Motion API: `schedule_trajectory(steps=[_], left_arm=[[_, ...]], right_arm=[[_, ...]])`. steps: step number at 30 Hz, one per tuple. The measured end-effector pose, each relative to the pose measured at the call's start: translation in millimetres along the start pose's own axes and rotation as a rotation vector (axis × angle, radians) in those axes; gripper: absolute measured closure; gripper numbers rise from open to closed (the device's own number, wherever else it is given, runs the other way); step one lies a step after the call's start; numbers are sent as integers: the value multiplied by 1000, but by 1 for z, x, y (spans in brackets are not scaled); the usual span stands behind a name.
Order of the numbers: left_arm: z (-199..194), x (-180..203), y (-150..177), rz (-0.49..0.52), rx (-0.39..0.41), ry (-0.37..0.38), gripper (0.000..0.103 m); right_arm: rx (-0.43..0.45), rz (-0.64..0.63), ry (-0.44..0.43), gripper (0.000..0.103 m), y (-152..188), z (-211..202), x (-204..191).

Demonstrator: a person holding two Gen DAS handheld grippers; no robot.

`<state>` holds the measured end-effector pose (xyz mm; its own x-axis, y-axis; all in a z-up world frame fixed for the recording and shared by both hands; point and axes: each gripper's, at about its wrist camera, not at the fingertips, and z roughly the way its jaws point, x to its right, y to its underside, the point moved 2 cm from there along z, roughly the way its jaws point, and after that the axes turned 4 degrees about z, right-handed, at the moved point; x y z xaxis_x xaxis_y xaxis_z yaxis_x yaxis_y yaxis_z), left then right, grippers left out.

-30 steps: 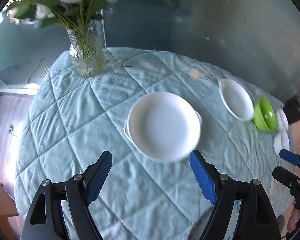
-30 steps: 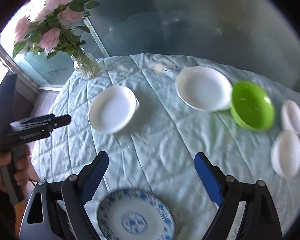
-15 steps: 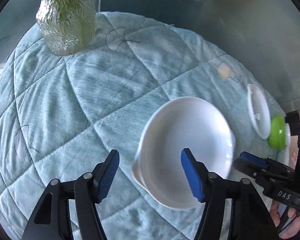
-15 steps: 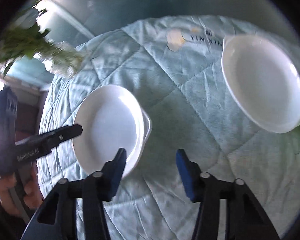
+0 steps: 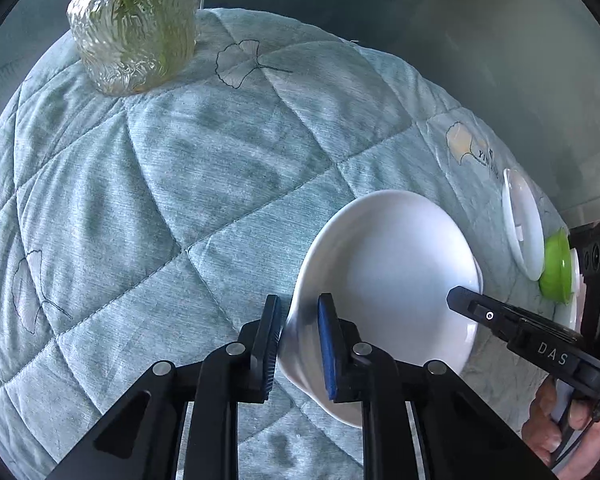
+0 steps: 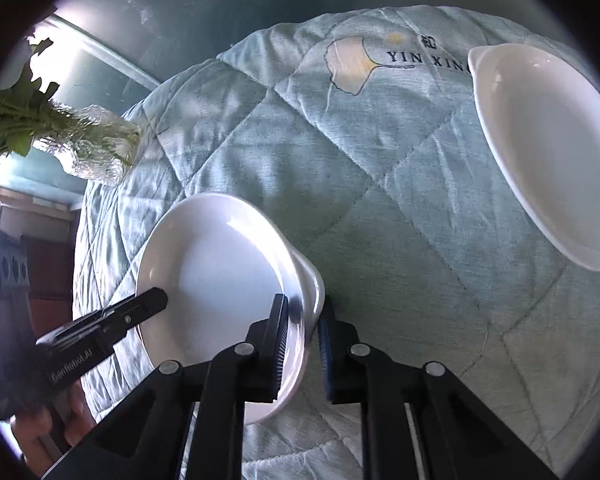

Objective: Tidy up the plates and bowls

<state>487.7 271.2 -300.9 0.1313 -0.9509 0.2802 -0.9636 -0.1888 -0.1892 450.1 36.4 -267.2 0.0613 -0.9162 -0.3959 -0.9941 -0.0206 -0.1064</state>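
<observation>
Looking along the left gripper (image 5: 298,336), its jaws have just been closing and now pinch the near rim of the white dish (image 5: 392,280), one pad inside, one outside. That dish lies on the quilted cloth (image 5: 180,184), well apart from the glass vase (image 5: 132,28), whose top is cut off. Beyond the dish, a second white dish (image 5: 524,228) and a green bowl (image 5: 558,272) show only edge-on, partly hidden by the right gripper (image 5: 460,300); a hand (image 5: 556,420) holds it at the frame edge.

From the right wrist, the right gripper (image 6: 302,332) has likewise just been closing, and it clamps the dish's (image 6: 216,268) opposite rim. The left gripper (image 6: 156,300) reaches onto its far edge. The second dish (image 6: 548,152) is cropped at the right, the vase (image 6: 100,152) blurred.
</observation>
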Motion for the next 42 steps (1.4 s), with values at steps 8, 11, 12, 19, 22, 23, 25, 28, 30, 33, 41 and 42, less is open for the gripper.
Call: schedule_trajectory(steps=[8,11,12,19,22,23,25,28,30,33,41,42], left_arm=[[0,6,3,26,13,-34,88],[-5,9,9,50,7,-45,90],[-7,9,11,48,5,-46,91],[-37,22,32,68,26,-76,97],[-54,34,47,79,39,-76,97],[-60,38,54,80,42,-74,97],[-69,45,65,79,50,-69,97],[-91,57,87,87,74,-53,97],[-103,65,99,92,91,-41,97],[-126,86,117,118,121,-36,97],[-183,149,159,187,185,11,97],[-187,155,162,193,189,11,97]], right_arm=[[3,-27,52,89,1,4,-8],[19,-19,47,89,4,6,-10],[23,-15,40,89,5,4,-8],[55,-40,47,93,27,-25,-10],[65,-24,42,93,38,-40,-8],[69,-19,42,93,43,-46,-7],[75,-20,50,93,53,-56,-6],[93,-12,50,94,71,-76,-4],[116,-5,46,94,83,-95,-3],[147,2,44,94,99,-120,1],[256,33,65,95,143,-198,16],[274,41,64,95,149,-209,20]])
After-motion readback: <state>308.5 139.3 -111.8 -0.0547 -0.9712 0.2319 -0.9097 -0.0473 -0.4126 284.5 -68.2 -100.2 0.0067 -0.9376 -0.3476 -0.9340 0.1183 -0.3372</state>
